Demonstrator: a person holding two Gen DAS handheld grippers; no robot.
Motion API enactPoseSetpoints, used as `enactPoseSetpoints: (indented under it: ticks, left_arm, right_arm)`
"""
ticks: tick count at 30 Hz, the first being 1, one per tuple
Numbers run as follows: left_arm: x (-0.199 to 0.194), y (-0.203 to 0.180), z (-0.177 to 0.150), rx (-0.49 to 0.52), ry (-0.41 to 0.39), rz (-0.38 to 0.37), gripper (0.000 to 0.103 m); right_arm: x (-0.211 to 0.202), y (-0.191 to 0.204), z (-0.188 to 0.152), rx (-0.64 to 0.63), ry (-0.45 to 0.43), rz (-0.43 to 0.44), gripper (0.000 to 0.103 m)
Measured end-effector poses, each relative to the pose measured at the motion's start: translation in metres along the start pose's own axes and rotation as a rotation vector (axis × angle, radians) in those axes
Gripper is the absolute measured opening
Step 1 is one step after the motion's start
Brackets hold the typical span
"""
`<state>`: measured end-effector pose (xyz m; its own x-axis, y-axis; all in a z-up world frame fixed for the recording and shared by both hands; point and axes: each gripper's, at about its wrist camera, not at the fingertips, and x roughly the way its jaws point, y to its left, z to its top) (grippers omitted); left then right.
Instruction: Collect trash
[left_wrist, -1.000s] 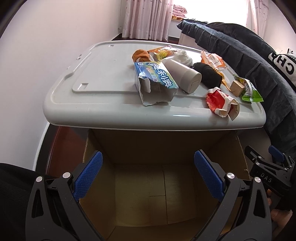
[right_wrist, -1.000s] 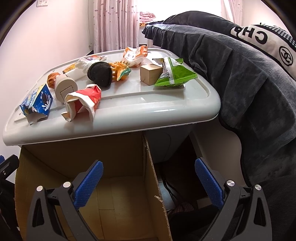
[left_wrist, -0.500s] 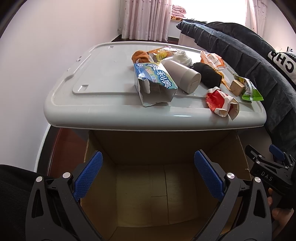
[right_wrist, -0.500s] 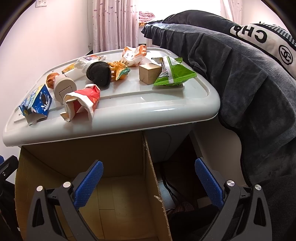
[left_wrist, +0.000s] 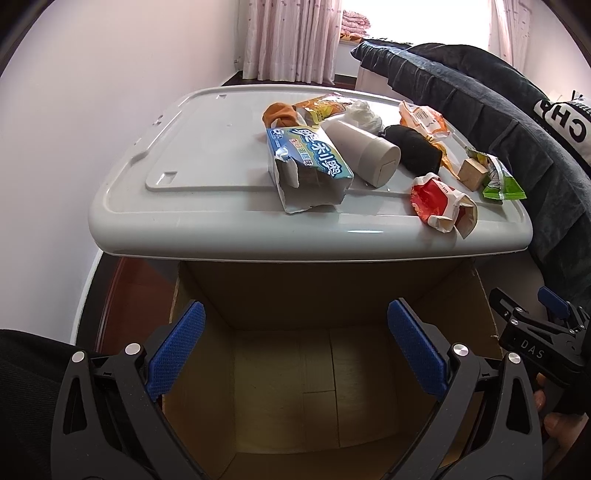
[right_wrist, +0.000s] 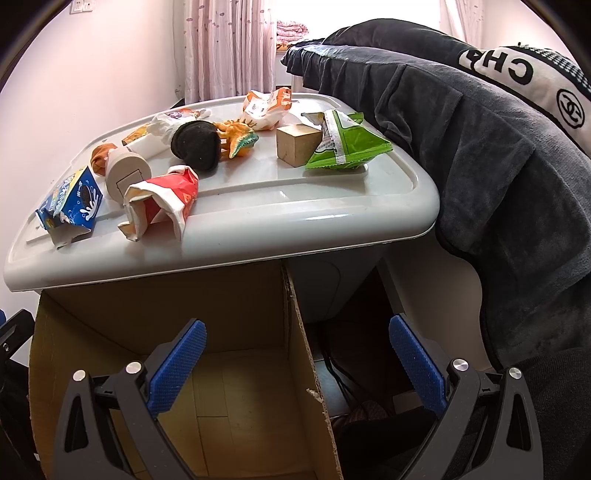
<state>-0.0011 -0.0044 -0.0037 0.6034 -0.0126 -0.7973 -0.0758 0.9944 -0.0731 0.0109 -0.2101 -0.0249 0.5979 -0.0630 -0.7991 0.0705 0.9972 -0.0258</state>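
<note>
Hovering left hand-held gripper (left_wrist: 295, 343): blue pads spread wide apart, nothing held, positioned over the open brown cardboard box (left_wrist: 280, 384).
Right hand-held gripper (right_wrist: 297, 360): pads also spread apart, nothing held, straddling the box's right wall.
Trash: scattered on the grey plastic lid worktop (left_wrist: 207, 147), behind the box.
Nearest the edge: torn blue biscuit carton (left_wrist: 308, 168), crumpled red-and-white paper wrapper (left_wrist: 441, 203), green snack bag (right_wrist: 343, 142).

Grey lid (left_wrist: 207, 155) is showing a blue/white carton (left_wrist: 310, 166) w/ printed lettering, red/white wrapper (left_wrist: 439, 201) nr front edge, green packet (right_wrist: 347, 142) & tan cube (right_wrist: 297, 144) twd right edge, black sock (right_wrist: 195, 144) mid. Brown cardboard box (left_wrist: 443, 306) is sitting below; gripper pads (left_wrist: 176, 350) are showing textured blue.
</note>
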Motion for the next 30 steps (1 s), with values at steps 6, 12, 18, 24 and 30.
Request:
enactPoseSetpoints:
  ticks: [6, 12, 18, 24, 30]
  left_arm:
    - [0.000, 0.000, 0.000, -0.002, 0.000, 0.000, 0.097]
    - [0.000, 0.003, 0.001, -0.007, 0.002, 0.000, 0.097]
    - [-0.001, 0.003, 0.001, -0.004, -0.003, 0.007, 0.097]
    - [0.001, 0.003, 0.002, -0.012, 0.004, 0.010, 0.097]
    - [0.002, 0.004, 0.004, -0.029, 0.006, 0.012, 0.097]
  right_arm:
    - [0.001, -0.001, 0.000, 0.002, 0.001, 0.000, 0.098]
    - [0.002, -0.001, 0.000, 0.003, 0.004, 0.000, 0.098]
    - [0.004, -0.004, 0.013, -0.006, 0.045, 0.024, 0.098]
    - [0.004, -0.029, 0.073, -0.078, 0.068, 0.049, 0.098]
    - [0.026, -0.061, 0.141, -0.084, 0.102, 0.066, 0.098]
